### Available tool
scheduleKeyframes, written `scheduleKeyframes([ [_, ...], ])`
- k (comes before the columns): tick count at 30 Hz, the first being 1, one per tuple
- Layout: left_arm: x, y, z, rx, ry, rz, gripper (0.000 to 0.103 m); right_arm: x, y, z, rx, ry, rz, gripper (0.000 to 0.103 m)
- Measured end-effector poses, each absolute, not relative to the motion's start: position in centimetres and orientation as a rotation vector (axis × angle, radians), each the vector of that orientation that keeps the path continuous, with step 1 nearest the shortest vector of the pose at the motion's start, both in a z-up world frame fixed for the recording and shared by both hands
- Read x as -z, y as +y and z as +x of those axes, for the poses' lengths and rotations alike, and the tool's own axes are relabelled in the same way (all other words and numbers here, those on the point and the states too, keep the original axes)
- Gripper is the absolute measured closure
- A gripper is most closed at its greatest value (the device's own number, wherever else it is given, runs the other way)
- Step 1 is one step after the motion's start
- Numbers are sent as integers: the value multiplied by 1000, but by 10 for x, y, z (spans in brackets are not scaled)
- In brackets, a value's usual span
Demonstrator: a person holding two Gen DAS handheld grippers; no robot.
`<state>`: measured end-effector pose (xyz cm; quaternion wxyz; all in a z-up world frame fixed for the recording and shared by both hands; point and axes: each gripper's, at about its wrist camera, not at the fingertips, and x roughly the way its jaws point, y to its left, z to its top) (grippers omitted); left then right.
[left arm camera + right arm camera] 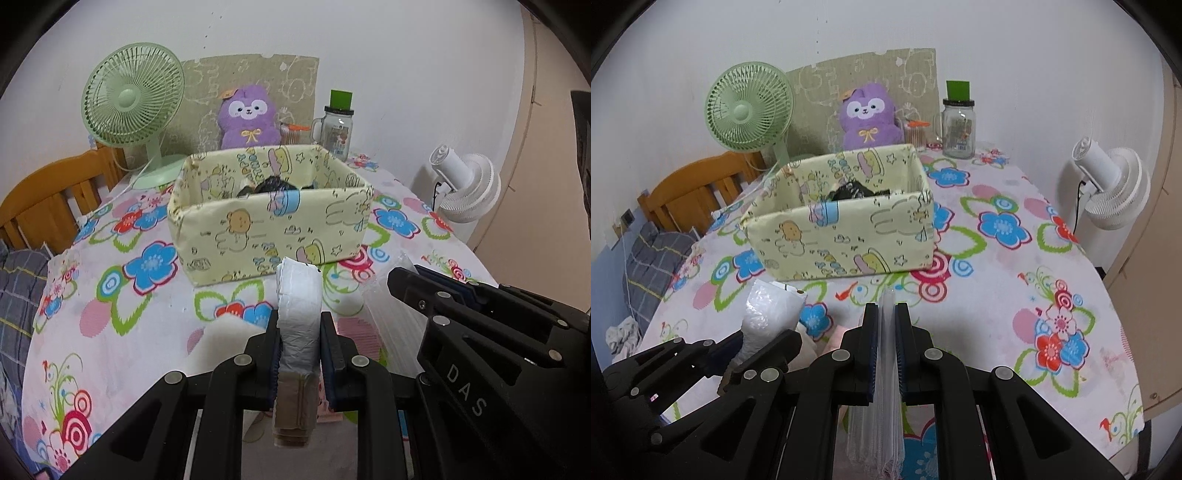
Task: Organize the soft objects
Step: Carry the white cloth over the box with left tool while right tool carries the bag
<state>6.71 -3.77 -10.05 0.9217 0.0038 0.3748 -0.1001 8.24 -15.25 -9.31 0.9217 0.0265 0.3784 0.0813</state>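
The left gripper and right gripper are showing black plastic frames, silver round screws, blue-edged fingers, and white "DAS" lettering.

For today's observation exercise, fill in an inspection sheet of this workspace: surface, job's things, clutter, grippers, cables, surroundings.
Surface: table under a flowered cloth.
Job's things: pale yellow cartoon-print fabric box holding a dark item; white plastic-wrapped roll; clear plastic bags.
Clutter: purple plush toy, glass jar, green desk fan.
Grippers: left gripper shut on the roll; right gripper shut on the bags.
Cables: fan's white cord.
Surroundings: wooden chair, white fan, white wall.
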Motion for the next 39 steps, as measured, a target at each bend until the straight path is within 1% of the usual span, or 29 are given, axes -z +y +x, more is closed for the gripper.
scheduleKeyframes([
  [39,34,-29,101,209,648,21,86,23,-144,116,-182,662,53,91],
])
